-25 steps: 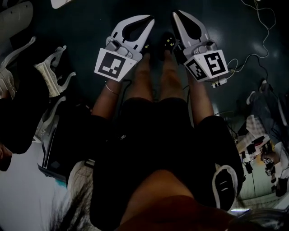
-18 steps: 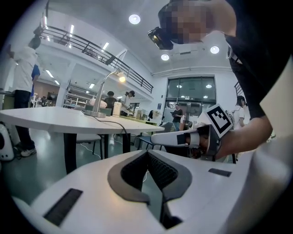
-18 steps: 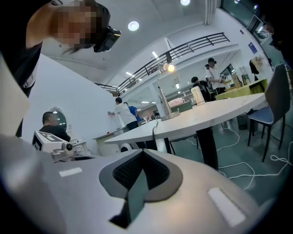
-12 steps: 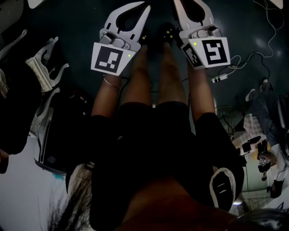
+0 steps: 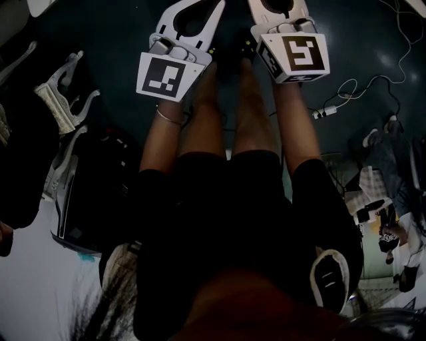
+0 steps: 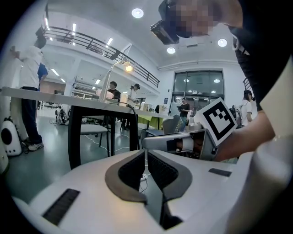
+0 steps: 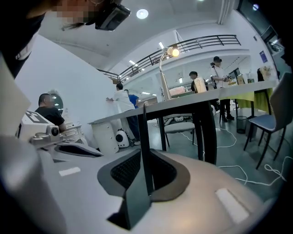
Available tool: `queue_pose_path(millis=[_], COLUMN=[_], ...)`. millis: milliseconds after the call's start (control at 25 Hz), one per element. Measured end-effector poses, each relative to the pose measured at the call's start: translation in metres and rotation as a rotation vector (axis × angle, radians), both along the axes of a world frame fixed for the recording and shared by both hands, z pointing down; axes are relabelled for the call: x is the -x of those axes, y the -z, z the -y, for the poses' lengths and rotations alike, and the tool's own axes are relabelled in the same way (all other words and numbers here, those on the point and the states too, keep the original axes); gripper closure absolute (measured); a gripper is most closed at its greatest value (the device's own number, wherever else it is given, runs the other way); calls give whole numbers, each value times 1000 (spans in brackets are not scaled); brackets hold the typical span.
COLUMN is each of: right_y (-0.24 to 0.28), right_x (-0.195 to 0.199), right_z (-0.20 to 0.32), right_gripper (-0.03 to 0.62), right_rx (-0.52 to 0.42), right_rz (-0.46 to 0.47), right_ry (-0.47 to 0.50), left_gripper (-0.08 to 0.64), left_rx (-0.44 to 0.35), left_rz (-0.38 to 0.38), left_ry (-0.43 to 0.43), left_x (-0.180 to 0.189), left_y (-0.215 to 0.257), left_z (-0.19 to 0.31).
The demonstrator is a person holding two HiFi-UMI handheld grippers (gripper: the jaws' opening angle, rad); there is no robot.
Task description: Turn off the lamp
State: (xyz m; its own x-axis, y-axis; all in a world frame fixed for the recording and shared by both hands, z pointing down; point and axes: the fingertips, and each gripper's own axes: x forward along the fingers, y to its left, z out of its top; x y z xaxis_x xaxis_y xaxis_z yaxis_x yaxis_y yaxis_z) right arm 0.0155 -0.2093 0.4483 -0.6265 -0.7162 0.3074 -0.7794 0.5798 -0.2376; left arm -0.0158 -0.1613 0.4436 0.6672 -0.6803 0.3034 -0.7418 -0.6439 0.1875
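The lamp (image 6: 128, 67) is lit, its thin arm rising from a black-legged table (image 6: 75, 132) far ahead in the left gripper view. In the right gripper view the lamp (image 7: 172, 51) glows above the same table (image 7: 206, 132). My left gripper (image 6: 145, 153) is shut and empty, well short of the table. My right gripper (image 7: 144, 153) has just been opening: a thin slit shows between its jaws, nothing in it. From the head view the left gripper (image 5: 218, 5) and right gripper (image 5: 279, 10) sit side by side above the person's knees, the right tips cut off by the top edge.
The dark floor has loose cables (image 5: 346, 90) at the right. Spare white gripper parts (image 5: 60, 106) and a black case (image 5: 86, 200) lie at the left. Several people stand beyond the table, a chair (image 7: 270, 123) is at its right, and a white machine (image 6: 9, 137) stands at far left.
Both grippers have slid toward the top edge of the head view. The right gripper's marker cube has rolled so that its face looks more squarely upward.
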Motion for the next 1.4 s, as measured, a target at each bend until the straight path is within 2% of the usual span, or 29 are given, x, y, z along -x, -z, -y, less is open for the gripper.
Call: queue_pose_path(millis=[160, 360, 440, 480, 680, 880, 1040, 1160, 1320, 1400], right_y=[-13, -26, -25, -24, -18, -1, 14, 27, 37, 39], right_x=[4, 12, 11, 11, 7, -4, -14, -17, -16, -14], right_z=[6, 17, 19, 18, 6, -13, -24, -29, -36, -41], right_gripper=[528, 528, 578, 579, 580, 580, 580, 580, 580, 579], right_rx=[13, 32, 42, 49, 78, 105, 124, 116, 103, 109], right_rz=[-47, -96, -97, -94, -40, 82, 143, 190, 222, 241], right_ry=[19, 26, 28, 33, 63, 78, 78, 88, 120, 137], left_gripper=[551, 551, 551, 551, 551, 551, 549, 494, 494, 494], left_rx=[6, 25, 27, 28, 29, 37, 37, 65, 76, 80], left_rz=[-1, 2, 6, 12, 41, 48, 63, 60, 101, 82], left_ry=[12, 52, 61, 63, 66, 57, 46, 38, 9, 7], left_x=[1, 9, 11, 11, 14, 6, -1, -9, -16, -22], left_y=[-6, -11, -11, -12, -20, -30, -39, -51, -66, -69], left_z=[0, 2, 2, 2, 3, 3, 3, 3, 4, 7])
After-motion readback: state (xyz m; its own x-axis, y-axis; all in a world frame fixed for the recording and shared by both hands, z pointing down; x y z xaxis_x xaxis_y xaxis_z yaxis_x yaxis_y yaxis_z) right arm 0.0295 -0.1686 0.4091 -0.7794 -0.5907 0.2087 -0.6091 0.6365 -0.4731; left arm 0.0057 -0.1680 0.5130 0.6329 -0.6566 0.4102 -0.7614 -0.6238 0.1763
